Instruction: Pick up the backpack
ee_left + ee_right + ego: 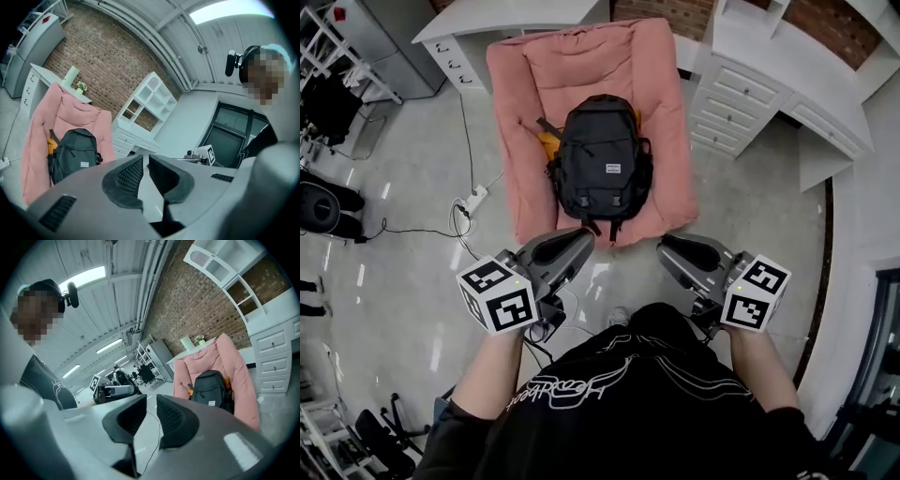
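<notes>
While the backpack (602, 159) stands on the pink chair (516, 112) ahead, the reach seems in hand: left gripper (581, 244) jaws nearly closed, right gripper (667, 246) jaws slightly apart, both empty and needing to open wider.

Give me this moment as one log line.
backpack: propped on pink cushioned seat, untouched | left hand-held gripper: shut, empty | right hand-held gripper: slightly open, empty

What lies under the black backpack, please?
The backpack rests on a pink padded lounger; something orange peeks out beside it. Most of that item, and the cushion directly beneath, are covered.
</notes>
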Demonstrator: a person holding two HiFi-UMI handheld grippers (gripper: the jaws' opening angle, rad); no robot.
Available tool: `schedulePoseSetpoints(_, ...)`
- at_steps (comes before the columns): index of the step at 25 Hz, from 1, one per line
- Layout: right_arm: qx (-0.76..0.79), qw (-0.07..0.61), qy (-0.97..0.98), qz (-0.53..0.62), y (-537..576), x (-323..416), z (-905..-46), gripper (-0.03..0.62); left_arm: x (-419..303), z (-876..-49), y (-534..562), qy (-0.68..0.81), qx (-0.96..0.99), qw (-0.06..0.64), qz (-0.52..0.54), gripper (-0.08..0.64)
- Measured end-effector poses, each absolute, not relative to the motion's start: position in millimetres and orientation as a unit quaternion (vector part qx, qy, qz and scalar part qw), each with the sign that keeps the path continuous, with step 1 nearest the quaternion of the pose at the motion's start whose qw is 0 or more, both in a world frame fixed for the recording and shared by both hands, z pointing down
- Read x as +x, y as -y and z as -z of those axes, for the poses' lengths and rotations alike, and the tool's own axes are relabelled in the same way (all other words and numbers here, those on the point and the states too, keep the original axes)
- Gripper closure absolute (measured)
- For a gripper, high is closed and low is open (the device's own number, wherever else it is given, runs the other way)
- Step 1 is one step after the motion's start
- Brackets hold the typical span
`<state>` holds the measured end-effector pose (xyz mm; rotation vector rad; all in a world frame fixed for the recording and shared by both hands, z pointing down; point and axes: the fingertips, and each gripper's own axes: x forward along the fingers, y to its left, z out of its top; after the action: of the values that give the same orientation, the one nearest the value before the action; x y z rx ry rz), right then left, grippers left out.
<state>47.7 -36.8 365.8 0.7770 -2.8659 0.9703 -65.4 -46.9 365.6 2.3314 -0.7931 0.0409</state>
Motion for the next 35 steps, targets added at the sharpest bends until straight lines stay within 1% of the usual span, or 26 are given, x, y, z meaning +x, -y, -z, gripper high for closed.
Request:
schedulePoseSetpoints(2, 0.247, 0.019, 0.916, -0.314, 45.8, 46.4, -374.7, 0.509, -70.9, -374.4, 59.7, 0.31, 0.889, 0.336, -0.017, 0.526)
schedulePoseSetpoints(4, 0.247, 0.027, 0.915, -0.318, 57.6, 47.4, -383.6, 0.506, -73.2, -383.0, 71.2, 0.312, 0.886, 0.342, -0.016, 0.5)
schedulePoseSetpoints(10, 0.243, 0.042, 0.91, -0.333, 108.1, 49.7, -402.6, 0.468, -82.9, -407.0, 114.2, 0.334, 0.873, 0.354, -0.036, 0.42)
schedulePoseSetpoints(11, 0.239, 0.047, 0.91, -0.334, 118.7, 49.0, -404.8, 0.455, -85.7, -410.1, 123.9, 0.342, 0.869, 0.355, -0.039, 0.414)
schedulePoseSetpoints(14, 0.23, 0.063, 0.911, -0.335, 150.6, 46.3, -413.7, 0.445, -93.6, -421.7, 154.0, 0.36, 0.859, 0.362, -0.046, 0.391)
schedulePoseSetpoints(15, 0.228, 0.067, 0.911, -0.337, 160.8, 45.5, -417.6, 0.426, -96.3, -426.0, 164.0, 0.364, 0.856, 0.365, -0.047, 0.379)
schedulePoseSetpoints(17, 0.226, 0.076, 0.909, -0.342, 181.5, 44.7, -426.2, 0.415, -101.8, -433.9, 184.6, 0.373, 0.851, 0.368, -0.046, 0.373)
schedulePoseSetpoints(19, 0.23, 0.088, 0.906, -0.344, 203.7, 45.6, -437.2, 0.405, -106.3, -442.2, 205.1, 0.379, 0.846, 0.372, -0.047, 0.343)
schedulePoseSetpoints(23, 0.248, 0.12, 0.896, -0.348, 249.1, 49.0, -467.9, 0.395, -115.2, -468.0, 241.3, 0.391, 0.836, 0.377, -0.073, 0.285)
schedulePoseSetpoints(27, 0.247, 0.16, 0.887, -0.356, 286.1, 49.2, -503.2, 0.336, -123.0, -500.6, 274.8, 0.392, 0.83, 0.386, -0.096, 0.267)
schedulePoseSetpoints(30, 0.261, 0.188, 0.882, -0.345, 313.8, 48.9, -527.7, 0.311, -126.7, -529.0, 295.2, 0.388, 0.823, 0.397, -0.121, 0.239)
schedulePoseSetpoints(32, 0.264, 0.21, 0.88, -0.335, 326.9, 44.0, -546.3, 0.297, -130.0, -549.4, 304.5, 0.39, 0.813, 0.409, -0.139, 0.233)
schedulePoseSetpoints(35, 0.262, 0.236, 0.87, -0.344, 341.2, 37.4, -577.5, 0.27, -132.1, -578.3, 316.7, 0.394, 0.799, 0.425, -0.158, 0.213)
